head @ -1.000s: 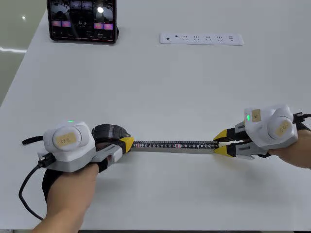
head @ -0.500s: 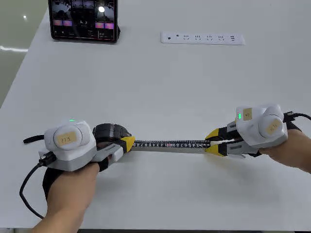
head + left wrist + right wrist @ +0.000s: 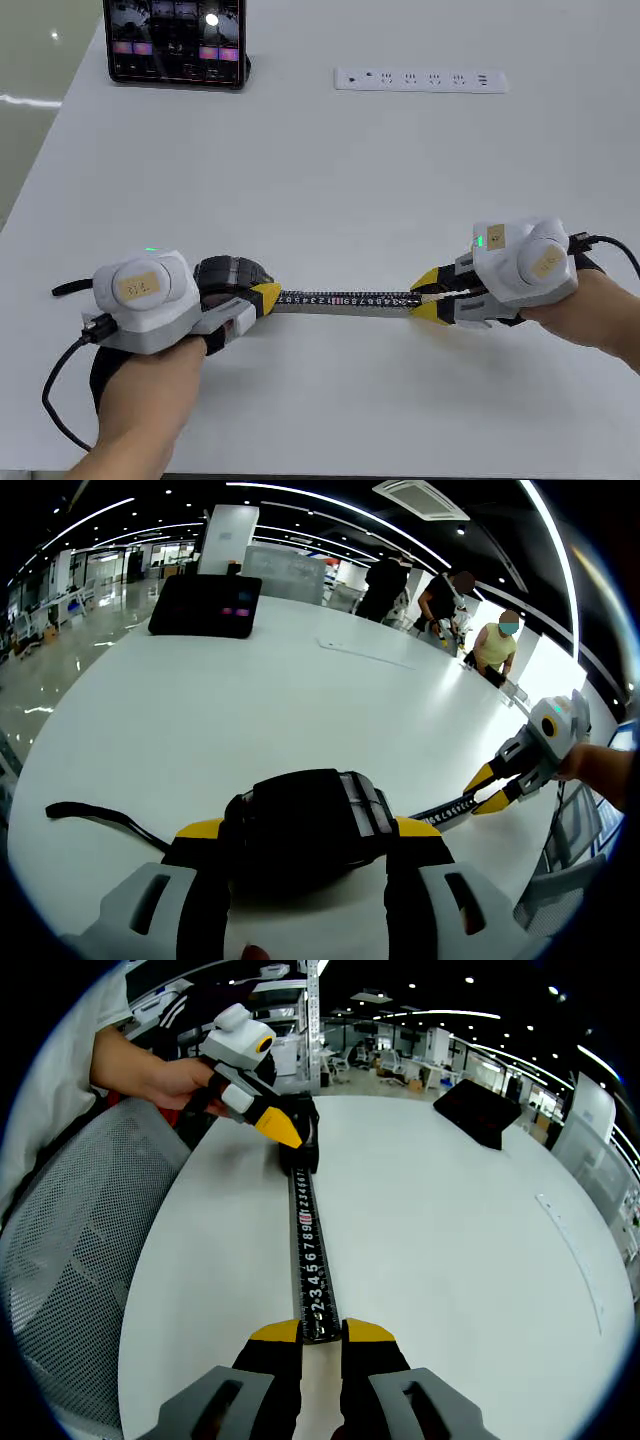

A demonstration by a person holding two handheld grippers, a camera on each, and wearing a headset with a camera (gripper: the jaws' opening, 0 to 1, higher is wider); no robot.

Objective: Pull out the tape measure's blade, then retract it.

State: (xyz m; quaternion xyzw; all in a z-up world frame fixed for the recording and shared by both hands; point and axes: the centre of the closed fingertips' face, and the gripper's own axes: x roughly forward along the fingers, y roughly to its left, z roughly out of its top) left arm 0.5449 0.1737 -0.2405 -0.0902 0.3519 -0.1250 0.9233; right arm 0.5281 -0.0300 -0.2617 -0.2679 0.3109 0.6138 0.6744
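On tabletop (image 3: 330,180): case (image 3: 228,272) clamped by left tongs (image 3: 262,298); blade (image 3: 340,300) drawn out, tip pinched by right tongs (image 3: 427,295). Step, likely: retraction. Next: bring right tongs straight toward case, feeding blade in slowly, no kink, left tongs firm on case.

A white counter (image 3: 330,190) carries a dark tablet (image 3: 176,42) propped at its far left, screen lit. A white power strip (image 3: 421,79) lies flat to the tablet's right, well apart from it.
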